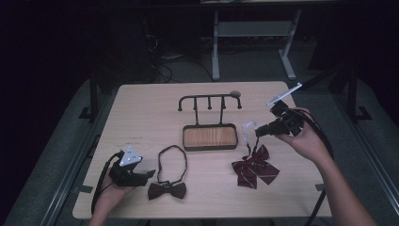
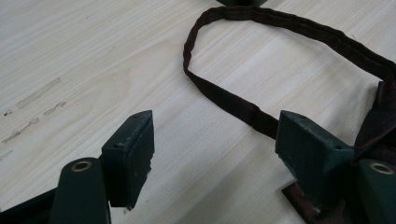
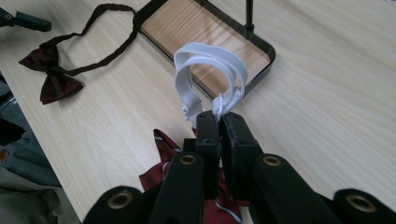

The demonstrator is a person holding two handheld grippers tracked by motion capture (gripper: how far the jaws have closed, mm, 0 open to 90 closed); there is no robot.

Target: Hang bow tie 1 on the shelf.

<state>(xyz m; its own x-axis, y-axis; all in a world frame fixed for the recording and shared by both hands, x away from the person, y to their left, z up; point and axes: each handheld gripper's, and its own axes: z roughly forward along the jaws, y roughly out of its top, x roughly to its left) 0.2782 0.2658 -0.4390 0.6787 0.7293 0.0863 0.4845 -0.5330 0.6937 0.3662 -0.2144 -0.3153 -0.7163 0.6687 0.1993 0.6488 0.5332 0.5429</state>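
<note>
A red striped bow tie hangs by its white elastic strap from my right gripper, which is shut on the strap near its clasp. The red bow dangles below the jaws, its lower part touching the table right of the tray. A dark maroon bow tie with a looped band lies flat at the front left. My left gripper rests on the table beside it, open, with the band running between its fingers untouched.
A black wire stand with a wooden-bottomed tray and a row of hooks sits mid-table. A white rod juts over the table's right back edge. Bare tabletop lies at the far left and back.
</note>
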